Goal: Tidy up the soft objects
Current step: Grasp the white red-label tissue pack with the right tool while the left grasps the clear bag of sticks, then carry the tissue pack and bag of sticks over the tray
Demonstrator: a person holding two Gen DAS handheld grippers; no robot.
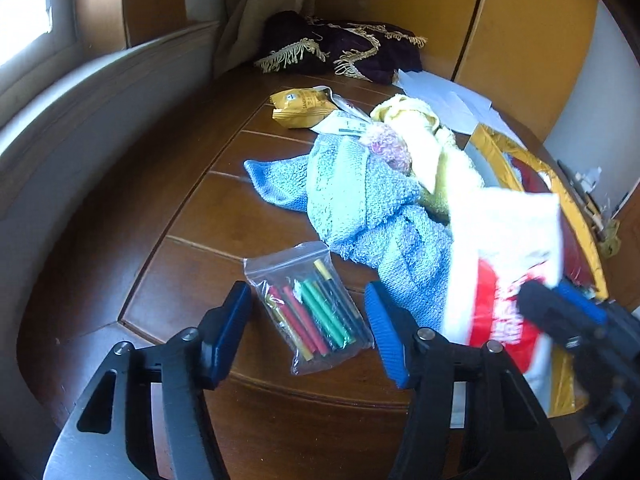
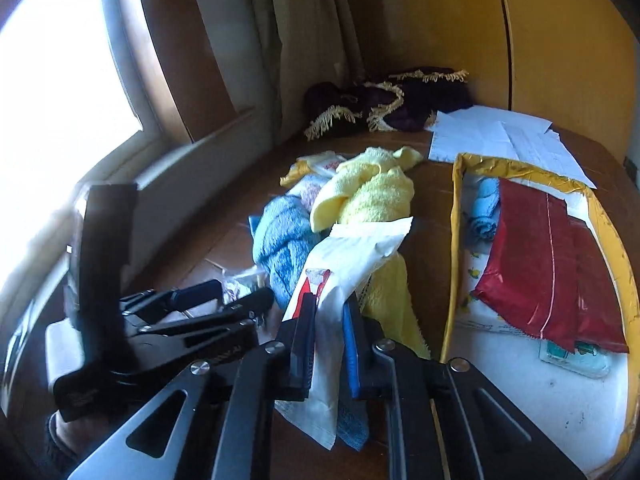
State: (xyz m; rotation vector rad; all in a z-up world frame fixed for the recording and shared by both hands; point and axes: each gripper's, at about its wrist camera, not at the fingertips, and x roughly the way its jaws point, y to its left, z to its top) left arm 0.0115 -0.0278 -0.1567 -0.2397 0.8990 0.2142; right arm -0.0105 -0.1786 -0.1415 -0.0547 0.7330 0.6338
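Note:
My right gripper (image 2: pixel 328 340) is shut on a white and red packet (image 2: pixel 348 256), held above the wooden table; in the left wrist view the same packet (image 1: pixel 504 272) looks blurred. A crumpled blue towel (image 1: pixel 360 208) and a yellow towel (image 1: pixel 432 148) lie heaped mid-table, with a pink fluffy piece (image 1: pixel 388 144) between them. The left gripper (image 1: pixel 310 326) stands open just over a clear zip bag of coloured sticks (image 1: pixel 316 308), holding nothing. A yellow-rimmed tray (image 2: pixel 456 240) on the right holds a small blue cloth (image 2: pixel 486 208) and red packets (image 2: pixel 540 260).
A dark purple fringed cloth (image 1: pixel 340 44) lies in the far corner by the curtain. White papers (image 2: pixel 500 136) sit behind the tray, and a yellow snack packet (image 1: pixel 300 110) lies beyond the towels. Wooden cupboard doors (image 2: pixel 560 60) stand at the back right; a window is on the left.

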